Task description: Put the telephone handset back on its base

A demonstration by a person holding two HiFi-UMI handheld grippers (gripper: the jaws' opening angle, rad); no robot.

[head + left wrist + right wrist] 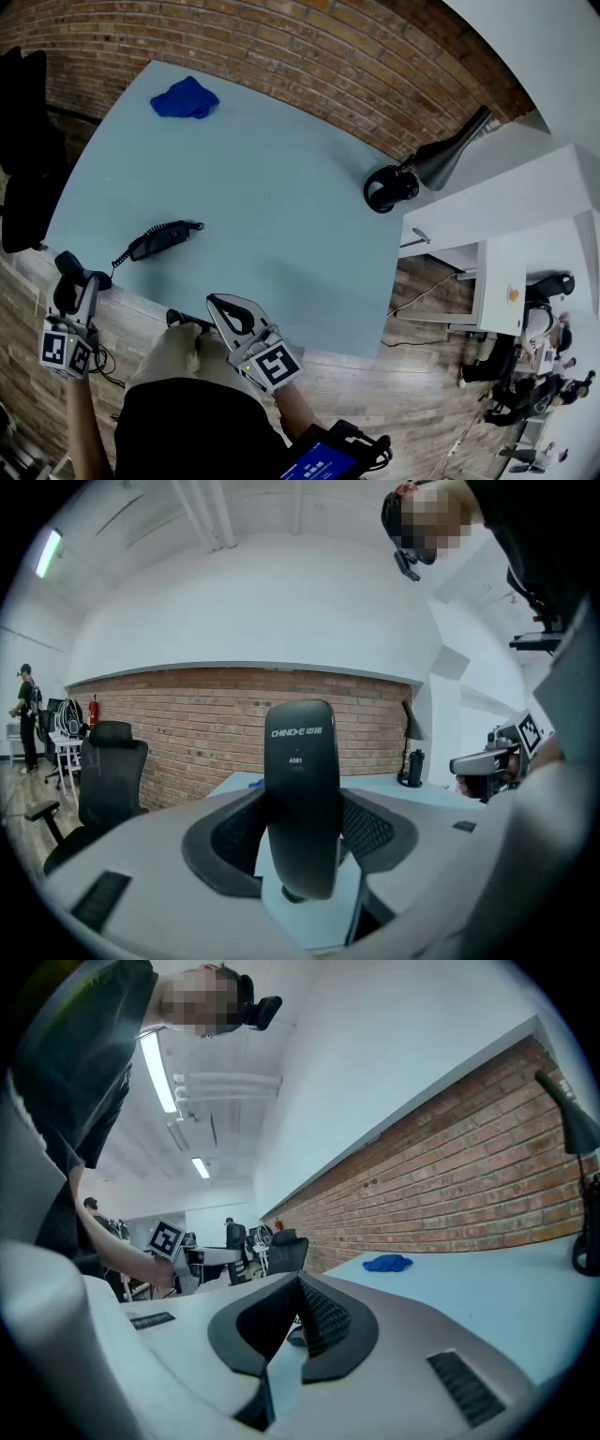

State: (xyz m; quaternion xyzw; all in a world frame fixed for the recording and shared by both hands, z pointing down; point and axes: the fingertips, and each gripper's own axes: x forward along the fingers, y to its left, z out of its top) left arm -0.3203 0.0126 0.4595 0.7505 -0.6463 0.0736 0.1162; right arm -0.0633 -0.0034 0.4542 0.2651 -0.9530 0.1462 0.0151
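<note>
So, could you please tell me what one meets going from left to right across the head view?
Left tool holding the handset → telephone base → right tool → headphones → desk lamp. The blue cloth sits above the base's span, so it is left out.

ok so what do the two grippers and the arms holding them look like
Both are light grey, curved two-jaw tools with black ribbed pads inside. The left gripper and right gripper each carry a cube of black-and-white square markers. The person wears a black short-sleeved top; forearms are bare.
</note>
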